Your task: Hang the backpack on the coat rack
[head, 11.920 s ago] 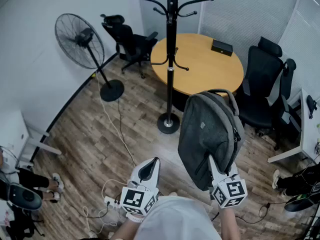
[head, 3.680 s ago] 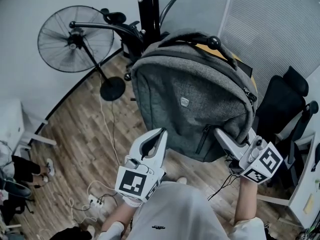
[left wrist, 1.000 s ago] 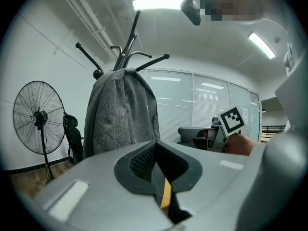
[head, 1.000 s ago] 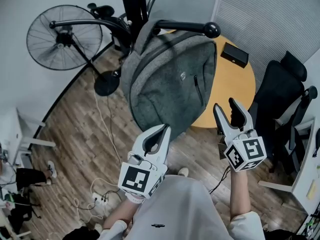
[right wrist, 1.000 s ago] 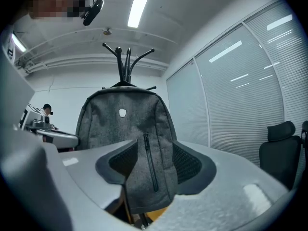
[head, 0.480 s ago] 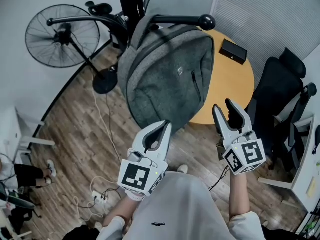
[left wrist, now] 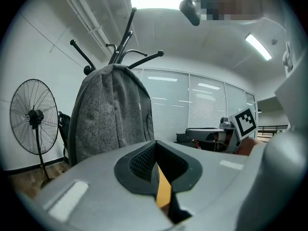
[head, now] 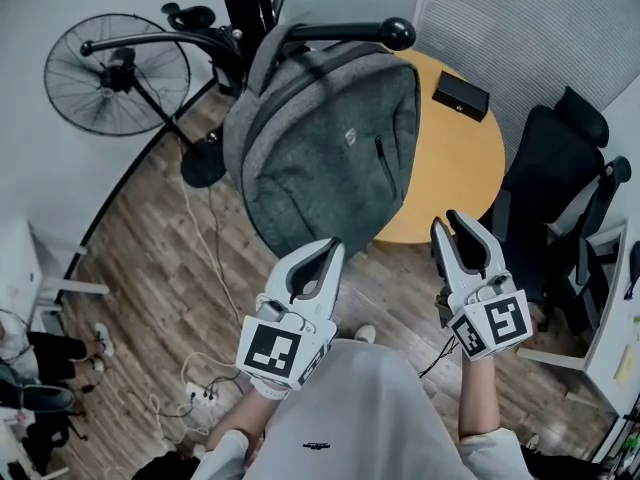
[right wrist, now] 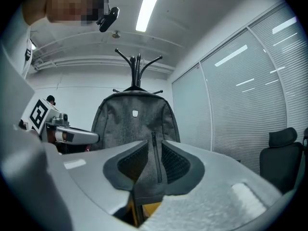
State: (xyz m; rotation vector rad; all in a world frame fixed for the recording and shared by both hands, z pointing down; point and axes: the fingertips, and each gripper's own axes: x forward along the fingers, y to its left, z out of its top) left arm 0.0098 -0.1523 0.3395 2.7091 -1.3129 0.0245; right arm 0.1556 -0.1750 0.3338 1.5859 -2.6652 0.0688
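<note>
Versus 3.7 s ago: right gripper (head: 452,223) no longer clamps the backpack (head: 325,148); it is now well apart from it. Its jaws are closing, narrower than a second ago, with a small gap and nothing between them. Left gripper (head: 330,246) is unchanged, jaws together and empty. The backpack hangs by its top from an arm of the coat rack (head: 245,8), clear of both grippers.

Room: wood-plank floor (head: 150,258), round table (head: 455,168) with a black box (head: 460,96), standing fan (head: 115,73), office chair (head: 545,168).
</note>
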